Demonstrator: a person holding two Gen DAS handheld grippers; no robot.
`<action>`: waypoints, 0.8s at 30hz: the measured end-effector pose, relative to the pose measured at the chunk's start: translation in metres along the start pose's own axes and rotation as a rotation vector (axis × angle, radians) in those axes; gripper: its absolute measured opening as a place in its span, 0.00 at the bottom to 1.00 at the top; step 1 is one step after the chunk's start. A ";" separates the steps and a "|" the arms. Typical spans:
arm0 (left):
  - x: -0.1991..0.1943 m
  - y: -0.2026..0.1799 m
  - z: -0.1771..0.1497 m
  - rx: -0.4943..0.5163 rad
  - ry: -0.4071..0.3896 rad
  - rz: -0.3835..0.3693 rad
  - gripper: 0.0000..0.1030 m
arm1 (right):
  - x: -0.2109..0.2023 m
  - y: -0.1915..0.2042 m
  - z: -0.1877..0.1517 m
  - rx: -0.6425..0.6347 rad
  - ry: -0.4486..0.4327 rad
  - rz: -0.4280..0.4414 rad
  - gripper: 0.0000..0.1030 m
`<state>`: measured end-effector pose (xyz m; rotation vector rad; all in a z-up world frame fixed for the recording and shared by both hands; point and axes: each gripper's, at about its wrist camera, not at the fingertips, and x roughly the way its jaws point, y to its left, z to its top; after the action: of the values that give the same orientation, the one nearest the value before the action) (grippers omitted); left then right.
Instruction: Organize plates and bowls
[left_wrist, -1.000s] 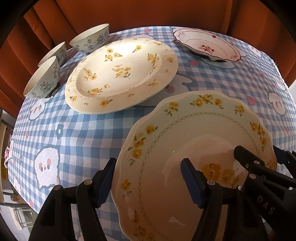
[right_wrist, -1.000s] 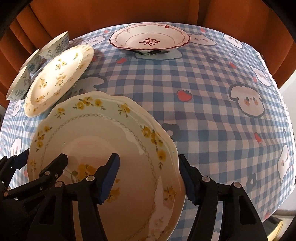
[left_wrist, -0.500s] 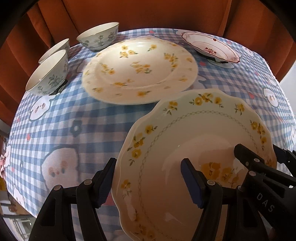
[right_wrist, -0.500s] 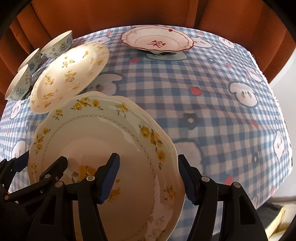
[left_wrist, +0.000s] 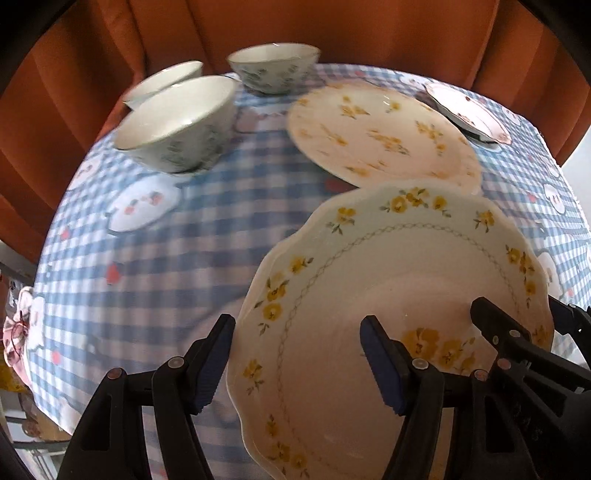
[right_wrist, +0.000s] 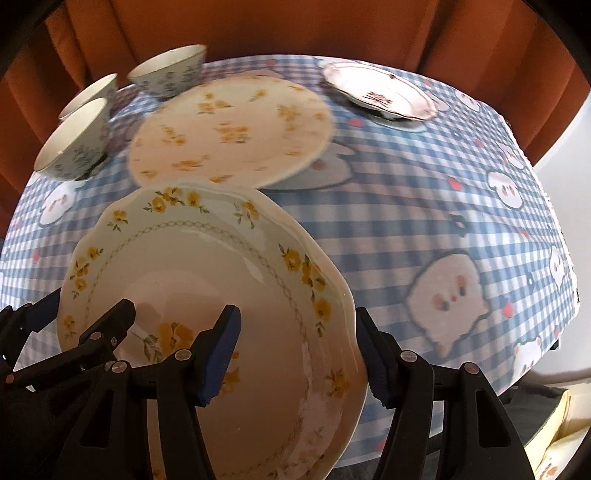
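Glazed scalloped plate (left_wrist: 399, 295) sits clamped by its rim between both grippers' fingers (left_wrist: 380, 369); uneven pull could slip it onto the big plate (right_wrist: 232, 129) ahead.

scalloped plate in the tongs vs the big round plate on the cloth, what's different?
1. Rim: the scalloped plate has a wavy edge; the round plate has a smooth circular one.
2. Pattern: the scalloped plate carries a chain ring inside a floral border; the round plate has scattered sprigs.
3. State: the scalloped plate sits between the left tongs and right tongs, tilted; the round plate lies on the checked tablecloth.
Shared: cream, yellow flowers.
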<state>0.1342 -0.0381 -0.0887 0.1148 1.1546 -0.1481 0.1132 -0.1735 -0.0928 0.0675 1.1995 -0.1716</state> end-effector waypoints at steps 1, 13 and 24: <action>-0.002 0.006 0.000 0.004 -0.010 0.005 0.66 | -0.002 0.008 0.000 -0.002 -0.008 0.001 0.63; 0.005 0.041 0.008 0.063 -0.007 -0.076 0.44 | 0.004 0.064 0.010 -0.017 0.007 0.017 0.43; -0.010 0.062 0.010 0.011 -0.062 0.008 0.69 | 0.006 0.066 0.012 -0.007 0.020 0.021 0.54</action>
<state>0.1502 0.0218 -0.0742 0.1241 1.0912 -0.1500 0.1377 -0.1109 -0.0964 0.0760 1.2189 -0.1485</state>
